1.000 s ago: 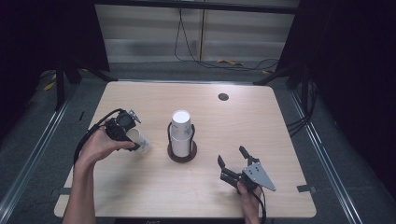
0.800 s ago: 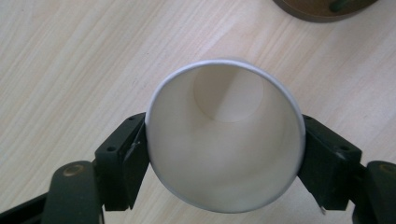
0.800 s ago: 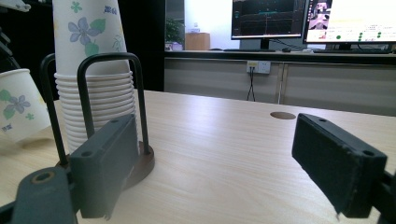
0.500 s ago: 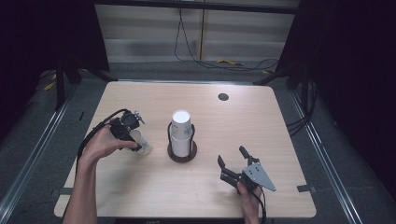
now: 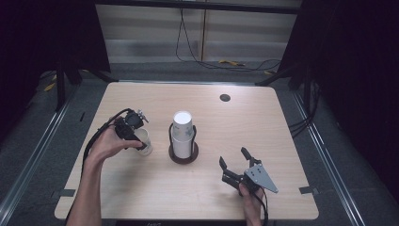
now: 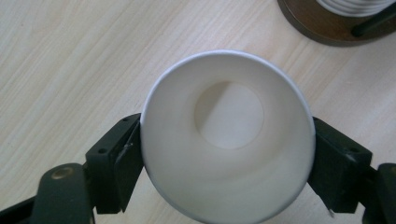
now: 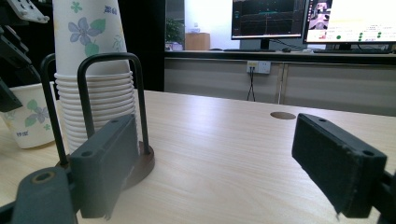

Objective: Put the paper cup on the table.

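Note:
A white paper cup with a flower print (image 5: 146,144) (image 6: 229,112) stands upright on the wooden table (image 5: 263,136), left of the cup stack. My left gripper (image 5: 142,140) (image 6: 226,154) reaches down over it, one black jaw on each side of the round, undented rim. Its jaws have just been opening, and the cup is still between them. A tall stack of the same cups (image 5: 182,132) (image 7: 93,70) stands in a black wire holder on a dark round base (image 5: 184,156). My right gripper (image 5: 233,157) (image 7: 215,158) lies low near the front edge, open and empty, pointing at the stack.
A dark round hole (image 5: 225,97) (image 7: 283,115) sits in the table near its far edge. Cables (image 5: 221,61) run over the floor behind the table. Monitors (image 7: 308,18) stand on a desk far behind. Bare tabletop lies to the right of the holder.

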A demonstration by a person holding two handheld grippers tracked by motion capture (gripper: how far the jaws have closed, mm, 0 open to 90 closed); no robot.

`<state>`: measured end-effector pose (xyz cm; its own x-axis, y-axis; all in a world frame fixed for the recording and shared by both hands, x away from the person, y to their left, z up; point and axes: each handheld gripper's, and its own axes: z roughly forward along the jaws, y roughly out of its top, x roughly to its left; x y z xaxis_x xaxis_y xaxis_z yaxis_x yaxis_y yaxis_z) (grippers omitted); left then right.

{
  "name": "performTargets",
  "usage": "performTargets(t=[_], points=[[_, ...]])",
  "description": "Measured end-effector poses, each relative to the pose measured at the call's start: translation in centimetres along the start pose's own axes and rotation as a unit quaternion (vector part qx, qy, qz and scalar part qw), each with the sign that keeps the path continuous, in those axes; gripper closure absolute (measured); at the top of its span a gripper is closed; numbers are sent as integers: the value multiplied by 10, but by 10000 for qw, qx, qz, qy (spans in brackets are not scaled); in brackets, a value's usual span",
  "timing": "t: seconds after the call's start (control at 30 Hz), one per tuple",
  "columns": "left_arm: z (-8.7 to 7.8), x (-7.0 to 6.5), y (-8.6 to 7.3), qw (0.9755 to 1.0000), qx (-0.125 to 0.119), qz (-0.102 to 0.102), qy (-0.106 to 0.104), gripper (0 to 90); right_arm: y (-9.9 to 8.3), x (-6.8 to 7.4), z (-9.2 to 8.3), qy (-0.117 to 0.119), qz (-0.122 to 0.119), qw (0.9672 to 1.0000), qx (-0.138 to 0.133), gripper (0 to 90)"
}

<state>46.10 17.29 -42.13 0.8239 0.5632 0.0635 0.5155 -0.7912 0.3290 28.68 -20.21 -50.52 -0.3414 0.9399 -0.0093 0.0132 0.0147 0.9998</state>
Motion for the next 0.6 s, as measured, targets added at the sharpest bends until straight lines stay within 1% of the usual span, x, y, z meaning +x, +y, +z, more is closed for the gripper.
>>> performTargets(t=[0.07, 0.2, 0.3, 0.37, 0.4, 0.47, 0.53, 0.6], points=[[0, 1, 0, 10000, -60, -11, -7, 210, 0, 0, 0, 3, 0, 10000, 0, 141], [0, 2, -2, 9996, -281, -26, -47, 207, 0, 0, 0, 11, 3, 10000, -9, 141], [2, 3, -4, 9994, -335, -124, -26, 178, 0, 0, 0, 10, 8, 10000, -6, 140], [1, 4, -5, 9993, -347, -106, -15, 171, 0, 0, 0, 11, 3, 10000, -7, 141], [1, 3, -5, 9990, -415, -146, -17, 173, 0, 0, 0, 13, 2, 10000, -9, 141], [0, 3, -5, 9987, -466, -217, 4, 173, 0, 0, 0, 12, 3, 10000, -9, 141], [-1, 4, -5, 9974, -649, -326, -26, 172, 0, 0, 0, 13, 2, 10000, -9, 141], [-3, 4, -6, 9962, -804, -320, -52, 171, 0, 0, 0, 13, 2, 10000, -9, 141]])
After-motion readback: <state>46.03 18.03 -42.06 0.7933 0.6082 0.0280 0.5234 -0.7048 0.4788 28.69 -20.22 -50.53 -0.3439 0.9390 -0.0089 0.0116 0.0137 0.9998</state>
